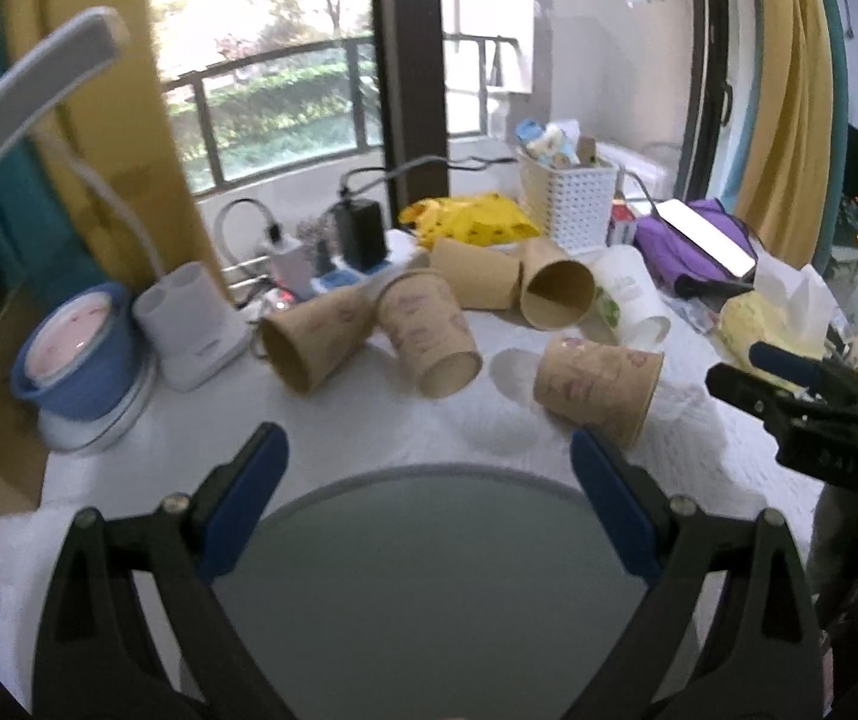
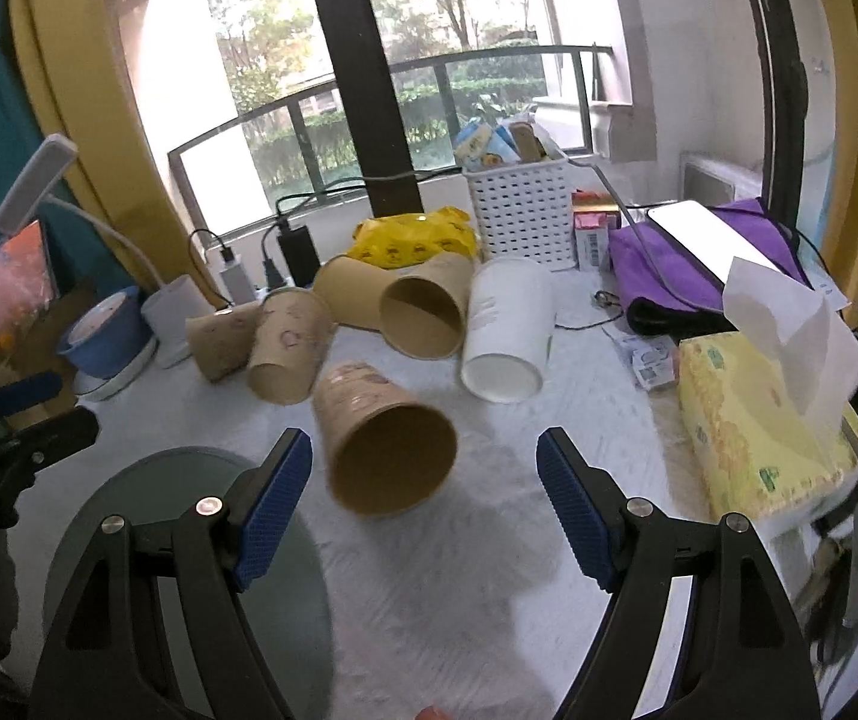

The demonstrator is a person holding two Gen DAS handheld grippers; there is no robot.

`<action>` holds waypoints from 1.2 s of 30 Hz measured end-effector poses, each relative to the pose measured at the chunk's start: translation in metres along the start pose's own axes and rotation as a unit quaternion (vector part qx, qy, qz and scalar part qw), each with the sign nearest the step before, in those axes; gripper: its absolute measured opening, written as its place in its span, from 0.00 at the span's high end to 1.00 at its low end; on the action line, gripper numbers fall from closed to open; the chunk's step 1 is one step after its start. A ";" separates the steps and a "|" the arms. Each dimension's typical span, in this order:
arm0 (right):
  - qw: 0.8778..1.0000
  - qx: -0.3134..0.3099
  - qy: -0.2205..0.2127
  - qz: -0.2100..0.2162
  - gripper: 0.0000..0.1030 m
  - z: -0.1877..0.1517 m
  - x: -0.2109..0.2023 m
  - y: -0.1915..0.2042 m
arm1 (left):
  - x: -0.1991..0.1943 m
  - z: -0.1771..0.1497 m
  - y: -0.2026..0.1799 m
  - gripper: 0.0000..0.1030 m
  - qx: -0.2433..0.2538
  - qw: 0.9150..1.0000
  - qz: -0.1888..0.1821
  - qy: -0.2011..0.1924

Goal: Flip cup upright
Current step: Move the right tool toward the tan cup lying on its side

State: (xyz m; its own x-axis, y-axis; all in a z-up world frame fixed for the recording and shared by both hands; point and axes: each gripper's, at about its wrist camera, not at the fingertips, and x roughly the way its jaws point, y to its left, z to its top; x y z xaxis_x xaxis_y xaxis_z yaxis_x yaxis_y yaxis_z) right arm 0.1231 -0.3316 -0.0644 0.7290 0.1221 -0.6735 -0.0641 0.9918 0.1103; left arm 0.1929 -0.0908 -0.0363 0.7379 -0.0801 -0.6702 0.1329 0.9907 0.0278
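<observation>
Several paper cups lie on their sides on the white cloth. The nearest brown cup (image 2: 382, 443) lies mouth toward my right gripper (image 2: 424, 489), which is open and empty with the cup just ahead between its blue pads. That cup also shows in the left wrist view (image 1: 600, 385). A white cup (image 2: 507, 330) lies behind it. My left gripper (image 1: 429, 468) is open and empty above a grey round plate (image 1: 429, 588). The right gripper also shows at the right edge of the left wrist view (image 1: 789, 384).
A yellow tissue box (image 2: 753, 426) stands at the right. A white basket (image 2: 519, 210), purple bag with a phone (image 2: 699, 240), yellow packet (image 2: 411, 237), chargers and cables line the back. A desk lamp base (image 1: 195, 324) and blue bowl (image 1: 75, 354) stand left.
</observation>
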 end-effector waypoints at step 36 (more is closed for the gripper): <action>0.996 0.087 0.011 -0.013 0.22 0.038 0.072 -0.070 | 0.210 0.130 -0.074 0.07 0.026 0.986 -0.103 0.130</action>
State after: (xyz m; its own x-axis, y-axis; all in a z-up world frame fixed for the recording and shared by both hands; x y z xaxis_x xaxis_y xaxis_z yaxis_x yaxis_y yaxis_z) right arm 0.2059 -0.3940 -0.0933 0.7137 0.0996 -0.6933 0.0750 0.9733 0.2170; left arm 0.4244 -0.1954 -0.0829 0.4977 -0.2412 -0.8332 0.3004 0.9490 -0.0953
